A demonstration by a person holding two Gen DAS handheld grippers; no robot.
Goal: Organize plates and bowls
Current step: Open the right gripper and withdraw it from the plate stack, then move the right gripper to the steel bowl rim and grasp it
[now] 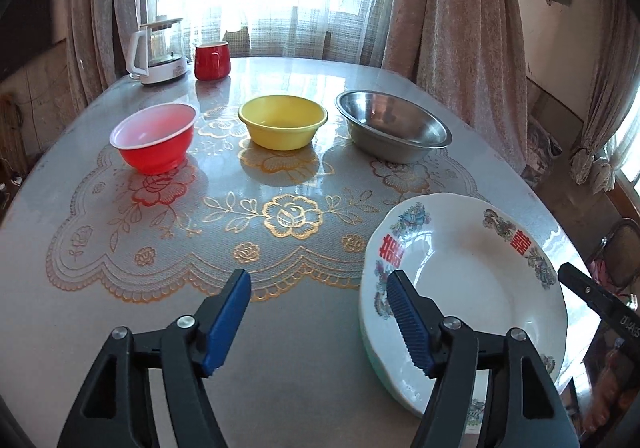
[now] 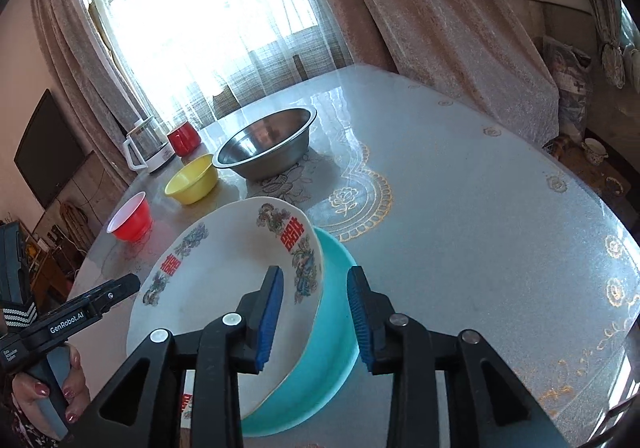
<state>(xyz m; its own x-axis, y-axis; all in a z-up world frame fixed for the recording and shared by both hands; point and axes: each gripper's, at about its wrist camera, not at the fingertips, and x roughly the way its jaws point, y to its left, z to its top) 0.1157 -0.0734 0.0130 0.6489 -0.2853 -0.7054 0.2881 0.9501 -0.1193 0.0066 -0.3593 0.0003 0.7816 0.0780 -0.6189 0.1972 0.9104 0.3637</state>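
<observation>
A white plate with red characters and flowers lies on a teal plate at the table's near right. My right gripper is open, its fingers on either side of the stacked rims; the white plate sits tilted in the teal one. My left gripper is open and empty, low over the table left of the plates, its right finger in front of the white rim. A red bowl, a yellow bowl and a steel bowl stand in a row farther back.
A white kettle and a red mug stand at the far left of the round table. Curtains hang behind. A TV is on the left wall. The table's right side carries only the patterned cover.
</observation>
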